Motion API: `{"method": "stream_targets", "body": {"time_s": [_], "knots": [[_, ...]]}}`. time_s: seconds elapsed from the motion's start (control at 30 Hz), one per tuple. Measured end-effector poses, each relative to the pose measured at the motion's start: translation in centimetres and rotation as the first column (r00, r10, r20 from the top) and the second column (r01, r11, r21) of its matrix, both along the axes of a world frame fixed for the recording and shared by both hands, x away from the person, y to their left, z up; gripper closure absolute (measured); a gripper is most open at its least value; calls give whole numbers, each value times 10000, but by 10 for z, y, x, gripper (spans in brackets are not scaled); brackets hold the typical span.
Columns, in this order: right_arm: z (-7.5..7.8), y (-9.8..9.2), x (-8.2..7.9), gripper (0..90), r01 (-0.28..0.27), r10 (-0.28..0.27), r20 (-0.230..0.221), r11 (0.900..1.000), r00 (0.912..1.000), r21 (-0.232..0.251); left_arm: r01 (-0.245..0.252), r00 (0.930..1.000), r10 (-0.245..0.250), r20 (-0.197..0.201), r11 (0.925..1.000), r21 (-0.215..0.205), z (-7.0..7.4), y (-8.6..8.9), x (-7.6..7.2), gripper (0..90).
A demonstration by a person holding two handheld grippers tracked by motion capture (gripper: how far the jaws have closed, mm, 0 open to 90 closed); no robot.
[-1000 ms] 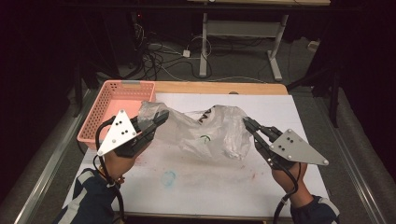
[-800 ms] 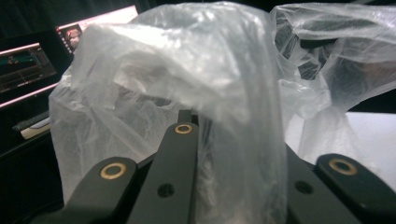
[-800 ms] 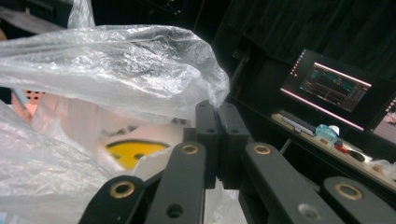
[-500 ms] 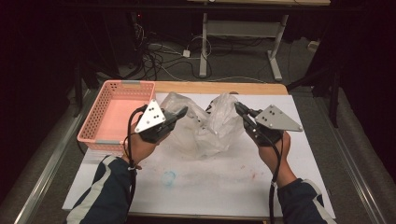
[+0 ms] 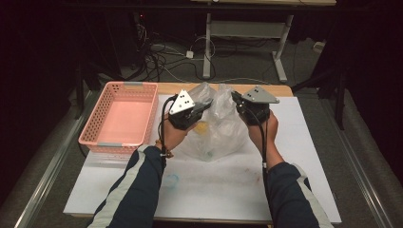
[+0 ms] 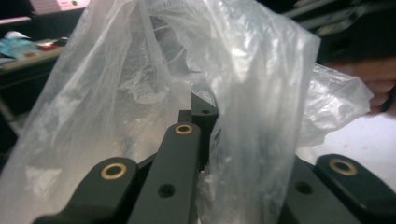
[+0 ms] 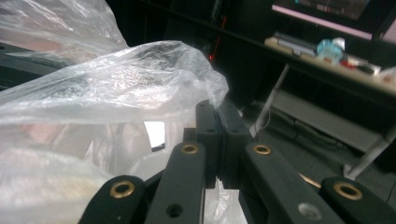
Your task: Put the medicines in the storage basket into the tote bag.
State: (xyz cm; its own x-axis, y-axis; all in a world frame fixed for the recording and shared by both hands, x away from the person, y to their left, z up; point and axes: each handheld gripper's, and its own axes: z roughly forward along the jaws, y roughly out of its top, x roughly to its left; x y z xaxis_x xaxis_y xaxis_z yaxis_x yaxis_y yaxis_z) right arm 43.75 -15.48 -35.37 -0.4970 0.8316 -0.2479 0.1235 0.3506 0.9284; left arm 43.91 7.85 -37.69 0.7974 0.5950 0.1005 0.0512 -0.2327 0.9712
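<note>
You have nothing legible to read here: no lettering, label, brand or number stands on anything. The faint mark on the plastic bag point(image 5: 216, 128) in the high view is too blurred for you to make out.

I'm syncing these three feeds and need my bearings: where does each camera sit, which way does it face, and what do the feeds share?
High view: above the person's side, facing forward and down on the white table; shows forearms, both hands, left gripper, right gripper, pink basket.
Left gripper view: rides the left gripper, looking along its jaws into the clear plastic bag.
Right gripper view: rides the right gripper, jaws closed on the bag's edge, dark room beyond.
Shared: all three show the bag.
</note>
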Motion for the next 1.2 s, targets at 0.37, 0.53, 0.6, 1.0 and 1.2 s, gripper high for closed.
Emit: {"method": "stream_targets", "body": {"time_s": [0.37, 0.53, 0.6, 1.0, 1.2], "knots": [[-12, 13, 9, 896, -141, 118, -718, 9994, 9973, -311, -822, 9962, 826, -283, 9965, 138, -5, -10, 13, 875], [14, 10, 7, 898, -56, 56, -386, 10000, 9992, 8, -1270, 9918, 1274, 81, 9912, -370, 22, -9, 11, 877], [22, 8, 6, 898, -10, 12, -272, 10000, 9996, 75, -1322, 9904, 1338, 349, 9902, -439, 36, -10, 9, 877], [101, -1, -9, 900, 158, -227, 895, 9970, 9957, 762, -1424, 9820, 1528, 1113, 9851, -960, 92, -7, 1, 877], [103, -4, -4, 899, 471, -524, 832, 9968, 9952, 651, -1548, 9831, 1648, 802, 9808, -1185, 93, -1, 7, 873]]}}
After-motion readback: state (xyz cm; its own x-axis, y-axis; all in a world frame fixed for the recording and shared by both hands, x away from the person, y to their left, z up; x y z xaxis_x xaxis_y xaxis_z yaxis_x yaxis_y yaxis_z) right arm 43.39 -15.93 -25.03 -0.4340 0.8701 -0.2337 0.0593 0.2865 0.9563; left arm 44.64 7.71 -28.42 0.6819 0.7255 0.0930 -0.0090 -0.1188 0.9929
